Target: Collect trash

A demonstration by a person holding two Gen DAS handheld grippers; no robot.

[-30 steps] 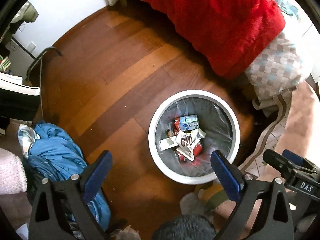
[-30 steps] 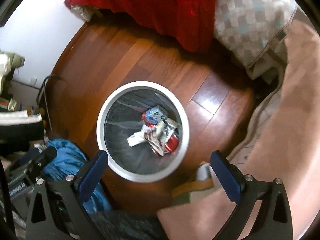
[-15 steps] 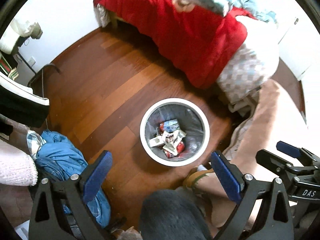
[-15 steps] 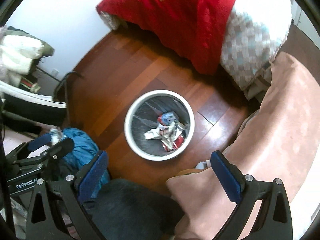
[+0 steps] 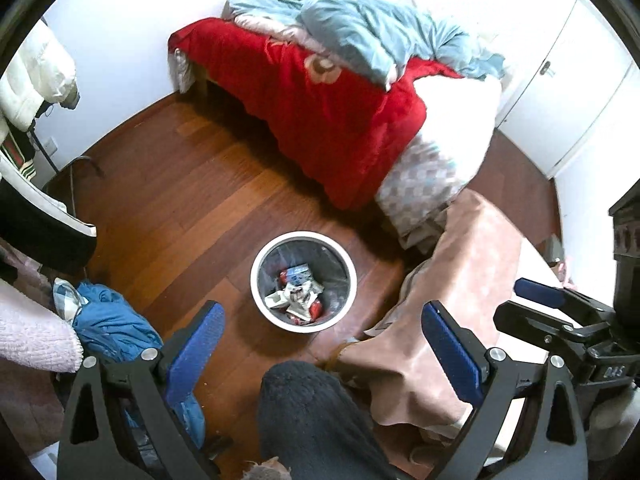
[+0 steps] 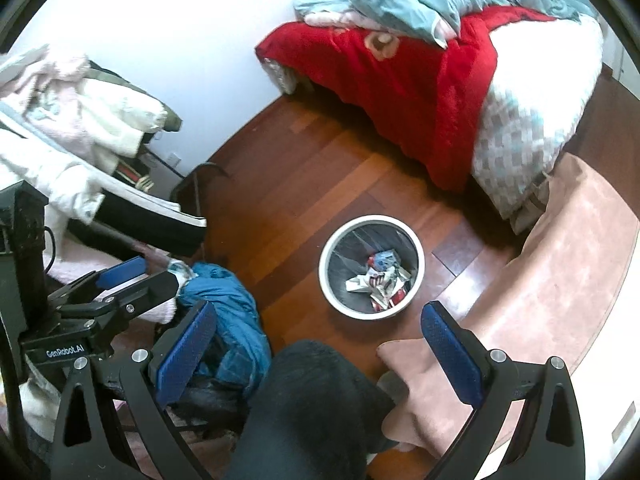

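Note:
A white round trash bin (image 5: pixel 259 276) (image 6: pixel 329 278) with a grey liner stands on the wooden floor. Inside lies trash (image 5: pixel 298 292) (image 6: pixel 380 278): crumpled paper, a blue carton and red wrappers. My left gripper (image 5: pixel 322 350) hangs high above the floor, open and empty, with the bin just ahead of its blue pads. My right gripper (image 6: pixel 318 350) is also open and empty, the bin ahead between its fingers. Each gripper shows in the other's view: the right one (image 5: pixel 560 316) at the right edge, the left one (image 6: pixel 108 292) at the left.
A bed with a red blanket (image 5: pixel 320 112) and blue duvet (image 5: pixel 372 36) fills the back. A pink-covered surface (image 5: pixel 460 288) lies right of the bin. A blue garment (image 5: pixel 108 324) and piled clothes (image 6: pixel 80 120) sit left. A person's dark-trousered leg (image 5: pixel 312 420) is below.
Both grippers have risen well away from the bin, which now looks much smaller. More of the bed, walls and the person's leg has come into view. Both stayed open.

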